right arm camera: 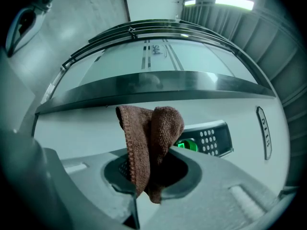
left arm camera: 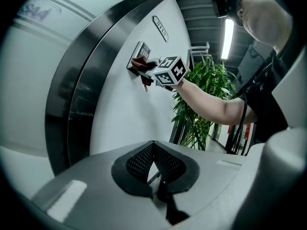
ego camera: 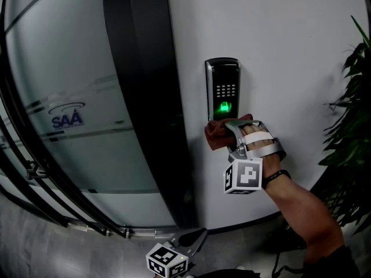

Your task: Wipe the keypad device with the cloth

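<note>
The black keypad device (ego camera: 222, 88) is fixed to a white wall, and its fingerprint window glows green. My right gripper (ego camera: 231, 133) is shut on a bunched brown cloth (ego camera: 215, 134) and holds it just below the device's lower edge. In the right gripper view the cloth (right arm camera: 149, 140) hangs out of the shut jaws (right arm camera: 147, 178), with the keypad (right arm camera: 209, 139) close behind it. My left gripper (ego camera: 186, 243) hangs low by the floor, away from the wall. In its own view the left gripper (left arm camera: 154, 176) is shut with nothing in it, and the keypad (left arm camera: 141, 51) shows far ahead.
A wide black door frame (ego camera: 145, 97) runs down the wall just left of the device, beside a curved glass panel (ego camera: 64, 86) with a logo. A leafy plant (ego camera: 349, 126) stands at the right. A small sign (left arm camera: 160, 28) sits higher on the wall.
</note>
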Demonstrator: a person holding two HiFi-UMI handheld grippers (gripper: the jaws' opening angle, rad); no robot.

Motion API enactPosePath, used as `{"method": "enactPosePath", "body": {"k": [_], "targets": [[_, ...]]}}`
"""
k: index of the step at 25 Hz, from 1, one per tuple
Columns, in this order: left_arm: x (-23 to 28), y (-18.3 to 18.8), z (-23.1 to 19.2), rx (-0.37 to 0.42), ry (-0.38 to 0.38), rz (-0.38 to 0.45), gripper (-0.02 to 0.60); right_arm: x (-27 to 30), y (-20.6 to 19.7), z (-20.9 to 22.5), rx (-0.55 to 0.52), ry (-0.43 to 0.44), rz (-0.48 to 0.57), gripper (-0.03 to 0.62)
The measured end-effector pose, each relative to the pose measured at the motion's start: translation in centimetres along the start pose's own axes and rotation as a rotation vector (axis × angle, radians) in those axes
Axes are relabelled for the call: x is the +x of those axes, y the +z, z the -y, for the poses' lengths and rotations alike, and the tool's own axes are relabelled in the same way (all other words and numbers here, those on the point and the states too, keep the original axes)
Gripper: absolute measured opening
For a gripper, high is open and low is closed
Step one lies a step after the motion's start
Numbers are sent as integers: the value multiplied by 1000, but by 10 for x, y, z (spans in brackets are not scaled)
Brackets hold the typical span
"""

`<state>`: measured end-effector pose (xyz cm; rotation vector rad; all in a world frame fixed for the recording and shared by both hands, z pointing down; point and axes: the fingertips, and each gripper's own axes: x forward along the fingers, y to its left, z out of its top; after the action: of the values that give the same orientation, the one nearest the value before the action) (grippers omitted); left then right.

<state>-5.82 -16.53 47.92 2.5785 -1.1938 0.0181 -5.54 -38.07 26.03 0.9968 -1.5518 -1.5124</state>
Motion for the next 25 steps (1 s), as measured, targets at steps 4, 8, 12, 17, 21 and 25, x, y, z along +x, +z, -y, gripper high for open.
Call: {"method": "enactPosePath", "body": {"k": [4, 8, 12, 17, 21, 25], "targets": [[-2, -2, -2, 0, 8, 2, 17, 0, -1, -5, 7, 10, -2, 55], [-5, -1, -1, -17, 10, 0, 17, 2, -2, -14, 5, 33, -8, 54], [-7, 1, -3, 1, 22, 6, 17, 6, -6, -25, 4, 77, -16, 54], [-9, 1, -3, -3, 22, 2, 17, -12, 0, -7, 13, 57, 24, 55], [-9, 3, -6, -2, 26, 4, 17, -29, 14, 33, -7, -22, 68, 55], [-10, 4, -7, 2, 29, 12, 17, -36, 22, 76, -30, -114, 83, 55]]}}
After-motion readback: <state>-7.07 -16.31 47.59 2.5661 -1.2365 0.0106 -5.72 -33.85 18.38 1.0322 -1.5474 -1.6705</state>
